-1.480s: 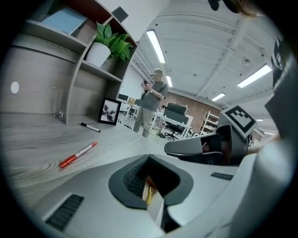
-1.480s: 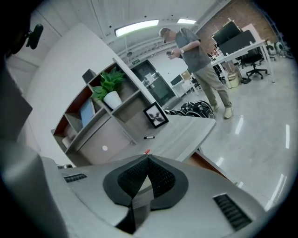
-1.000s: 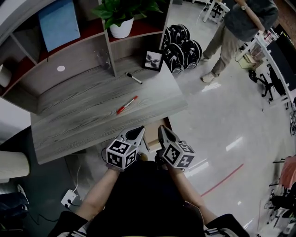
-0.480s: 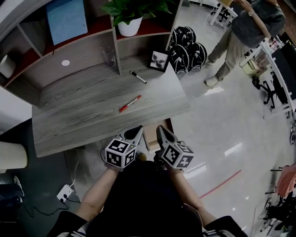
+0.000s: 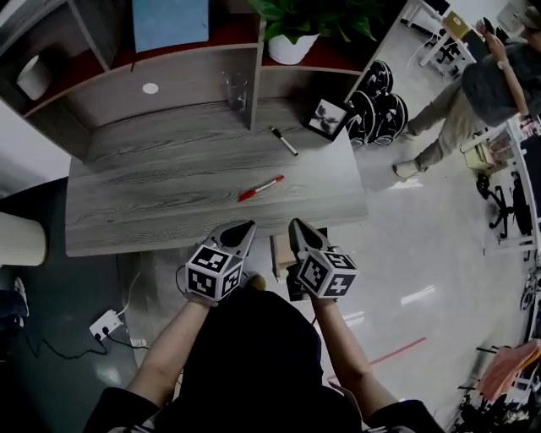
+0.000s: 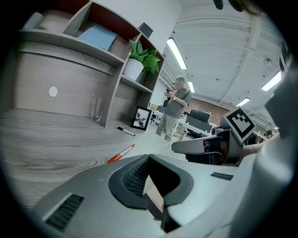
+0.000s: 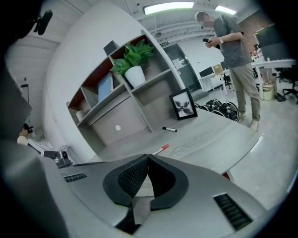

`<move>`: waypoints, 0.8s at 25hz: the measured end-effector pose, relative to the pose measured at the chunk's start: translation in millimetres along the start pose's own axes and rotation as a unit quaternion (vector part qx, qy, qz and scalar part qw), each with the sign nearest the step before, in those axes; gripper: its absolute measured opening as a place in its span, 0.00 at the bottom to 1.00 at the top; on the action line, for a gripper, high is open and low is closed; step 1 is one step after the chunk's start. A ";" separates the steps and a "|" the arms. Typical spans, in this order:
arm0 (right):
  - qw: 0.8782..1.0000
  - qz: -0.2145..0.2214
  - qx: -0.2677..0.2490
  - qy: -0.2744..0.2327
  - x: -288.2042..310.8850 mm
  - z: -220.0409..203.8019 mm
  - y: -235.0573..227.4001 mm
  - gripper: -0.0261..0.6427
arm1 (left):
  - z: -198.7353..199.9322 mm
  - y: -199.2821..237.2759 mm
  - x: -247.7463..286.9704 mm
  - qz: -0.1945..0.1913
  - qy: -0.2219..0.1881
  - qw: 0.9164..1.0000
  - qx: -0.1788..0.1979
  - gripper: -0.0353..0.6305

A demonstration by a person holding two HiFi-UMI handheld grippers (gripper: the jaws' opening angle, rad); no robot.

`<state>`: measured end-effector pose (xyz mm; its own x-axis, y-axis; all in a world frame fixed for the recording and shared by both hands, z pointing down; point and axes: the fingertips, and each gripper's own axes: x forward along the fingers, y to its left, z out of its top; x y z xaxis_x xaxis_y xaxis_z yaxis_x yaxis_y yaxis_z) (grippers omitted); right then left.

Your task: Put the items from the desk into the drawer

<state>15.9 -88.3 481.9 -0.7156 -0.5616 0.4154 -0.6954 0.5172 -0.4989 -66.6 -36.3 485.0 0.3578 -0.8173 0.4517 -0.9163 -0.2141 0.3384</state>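
A red pen (image 5: pixel 260 188) lies mid-desk on the grey wooden desk (image 5: pixel 152 199). A black marker (image 5: pixel 284 141) lies farther back, near a framed picture (image 5: pixel 325 117). My left gripper (image 5: pixel 241 230) and right gripper (image 5: pixel 297 227) hover side by side just off the desk's front edge, both shut and empty, pointing at the desk. In the left gripper view the red pen (image 6: pixel 121 153) lies beyond my closed left gripper (image 6: pixel 148 157). The right gripper view shows the red pen (image 7: pixel 160 149) and the marker (image 7: pixel 169 129) past my closed right gripper (image 7: pixel 148 156). A brown wooden unit (image 5: pixel 281 252) sits under the desk edge, mostly hidden.
A shelf unit at the desk's back holds a potted plant (image 5: pixel 292 38), a blue folder (image 5: pixel 169 24) and a clear glass (image 5: pixel 236 90). Black round objects (image 5: pixel 376 106) sit on the floor to the right. A person (image 5: pixel 478 93) stands at far right. A power strip (image 5: pixel 106 324) lies on the floor at left.
Both grippers have shifted left along the desk's front edge, staying shut and side by side. The head view has swung so the desk sits more squarely ahead.
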 end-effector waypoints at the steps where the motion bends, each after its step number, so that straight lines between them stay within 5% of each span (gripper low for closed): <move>1: 1.000 0.001 -0.003 0.003 4.7 1.6 0.7 0.03 | 0.8 4.3 -1.4 0.004 -0.001 1.000 0.000 0.05; 6: 1.000 -0.016 0.013 0.014 24.2 1.2 1.4 0.03 | 4.6 21.4 -6.8 0.021 -0.003 1.000 -0.002 0.05; 20: 0.974 -0.117 0.196 -0.001 94.4 -14.9 7.6 0.11 | 43.2 84.1 18.8 -0.009 0.036 0.998 0.041 0.05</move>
<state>-57.9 -127.8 528.7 -0.5409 -0.6354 0.5511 -0.7604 0.0895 -0.6432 -144.7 -92.8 486.2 0.3827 -0.7737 0.5050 -0.9206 -0.2731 0.2793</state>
